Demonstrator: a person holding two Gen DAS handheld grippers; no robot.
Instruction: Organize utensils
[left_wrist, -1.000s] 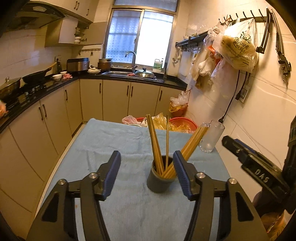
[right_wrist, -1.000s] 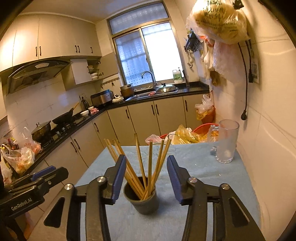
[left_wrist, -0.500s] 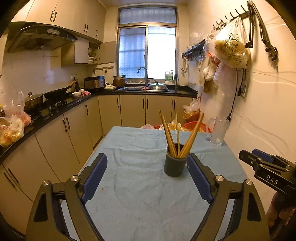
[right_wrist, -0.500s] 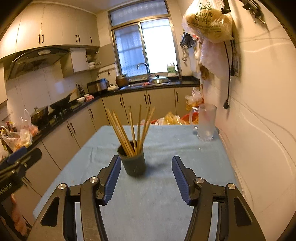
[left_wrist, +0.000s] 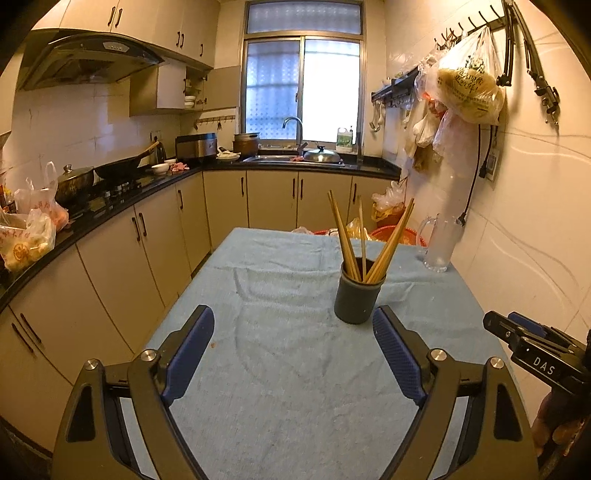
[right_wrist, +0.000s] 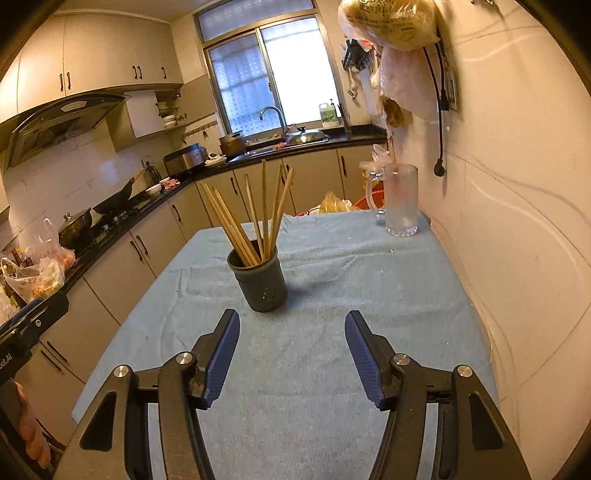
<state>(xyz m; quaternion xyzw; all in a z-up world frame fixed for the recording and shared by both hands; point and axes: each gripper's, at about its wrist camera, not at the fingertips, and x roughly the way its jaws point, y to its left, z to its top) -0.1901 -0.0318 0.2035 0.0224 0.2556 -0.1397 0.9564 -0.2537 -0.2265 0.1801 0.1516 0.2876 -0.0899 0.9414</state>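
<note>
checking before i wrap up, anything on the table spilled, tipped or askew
Nothing stands out. The dark cup stands upright on the blue cloth with the chopsticks fanned inside it, and the glass mug is upright near the wall.

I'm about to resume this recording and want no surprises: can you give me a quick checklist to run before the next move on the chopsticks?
1. Left tool empty, jaws apart: ok.
2. Right tool empty, jaws apart: ok.
3. Dark holder upright on the blue cloth: ok.
4. Chopsticks all in the holder, none on the cloth: ok.
5. Glass mug apart from the holder: ok.
6. Holder's stability if nudged: cannot tell.
</note>
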